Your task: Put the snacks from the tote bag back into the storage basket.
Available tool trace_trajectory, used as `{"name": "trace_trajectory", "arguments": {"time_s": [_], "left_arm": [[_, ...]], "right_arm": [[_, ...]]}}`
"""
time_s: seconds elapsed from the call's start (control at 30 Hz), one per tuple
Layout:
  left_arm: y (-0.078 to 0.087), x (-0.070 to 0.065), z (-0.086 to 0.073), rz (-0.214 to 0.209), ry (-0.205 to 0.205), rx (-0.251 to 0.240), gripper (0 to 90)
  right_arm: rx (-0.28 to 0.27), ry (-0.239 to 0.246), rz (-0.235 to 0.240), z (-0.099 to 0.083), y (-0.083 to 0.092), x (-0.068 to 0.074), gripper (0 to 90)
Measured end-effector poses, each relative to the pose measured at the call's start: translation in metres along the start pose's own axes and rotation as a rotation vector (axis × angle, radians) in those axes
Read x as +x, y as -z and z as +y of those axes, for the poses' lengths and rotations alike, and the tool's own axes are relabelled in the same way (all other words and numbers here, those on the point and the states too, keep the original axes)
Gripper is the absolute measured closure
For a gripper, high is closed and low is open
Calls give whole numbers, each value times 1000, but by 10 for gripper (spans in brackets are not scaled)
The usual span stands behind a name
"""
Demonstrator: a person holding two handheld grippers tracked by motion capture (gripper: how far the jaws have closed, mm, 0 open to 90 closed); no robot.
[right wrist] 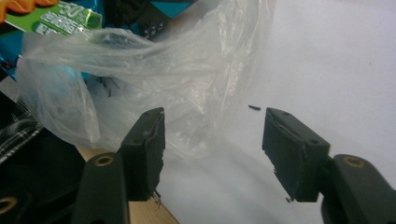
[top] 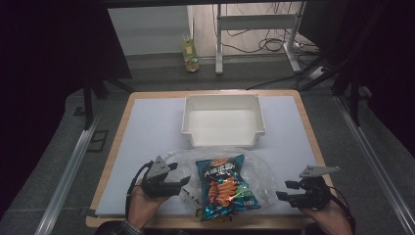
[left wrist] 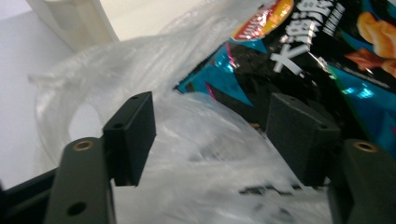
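Plastic bag [top: 254,181] is lying between both open grippers, a chip packet [top: 226,188] resting on it. Left gripper [top: 177,185] is straddling loose film; right gripper [top: 288,192] is sitting just beside the bag's edge. Thin film is likely slipping free or tearing. Beyond them, a white bin [top: 223,120] is sitting on the desk [top: 147,127].

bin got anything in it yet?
No: in the high view the white bin shows a bare floor, and the chip bag lies on the clear plastic bag.

Bare white mat [top: 151,127] left and right of the bin [top: 224,120]; near edge blocked centrally by chip bag [top: 226,187] on crumpled plastic bag [top: 259,176], crowding left gripper [top: 182,182].
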State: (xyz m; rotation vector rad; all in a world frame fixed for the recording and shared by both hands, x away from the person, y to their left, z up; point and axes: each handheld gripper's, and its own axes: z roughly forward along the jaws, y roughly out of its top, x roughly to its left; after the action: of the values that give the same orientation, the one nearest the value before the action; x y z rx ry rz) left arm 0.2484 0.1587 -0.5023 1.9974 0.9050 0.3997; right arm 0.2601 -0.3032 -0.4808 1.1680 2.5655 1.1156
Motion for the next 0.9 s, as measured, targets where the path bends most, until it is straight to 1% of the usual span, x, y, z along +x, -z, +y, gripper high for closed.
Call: {"name": "trace_trajectory", "arguments": {"time_s": [0.07, 0.17, 0.23, 0.37, 0.53, 0.6, 0.67, 0.8, 0.9], "left_arm": [[2, -2, -3, 1, -2, 0, 268], [4, -3, -6, -5, 14, -7, 230], [5, -4, -7, -6, 24, -5, 202], [4, -5, -9, -2, 20, 3, 176], [4, -5, -9, 6, 20, 4, 163], [4, -4, -9, 11, 20, 8, 161], [4, -3, -9, 13, 28, 12, 152], [4, -1, -10, 18, 38, 19, 145], [5, 0, -10, 18, 43, 23, 143]], "right_arm": [[-2, 9, -1, 0, 0, 0, 359], [4, 14, -13, 1, -1, 1, 331], [10, 14, -11, 2, 0, 2, 313], [-4, 24, -16, 8, 4, 3, 299], [-30, 34, -10, 23, 12, 8, 301], [-40, 37, -1, 31, 14, 11, 308], [-38, 46, 6, 39, 14, 14, 313], [-32, 68, 26, 57, 8, 22, 321], [-26, 65, 65, 67, -1, 28, 322]]}}
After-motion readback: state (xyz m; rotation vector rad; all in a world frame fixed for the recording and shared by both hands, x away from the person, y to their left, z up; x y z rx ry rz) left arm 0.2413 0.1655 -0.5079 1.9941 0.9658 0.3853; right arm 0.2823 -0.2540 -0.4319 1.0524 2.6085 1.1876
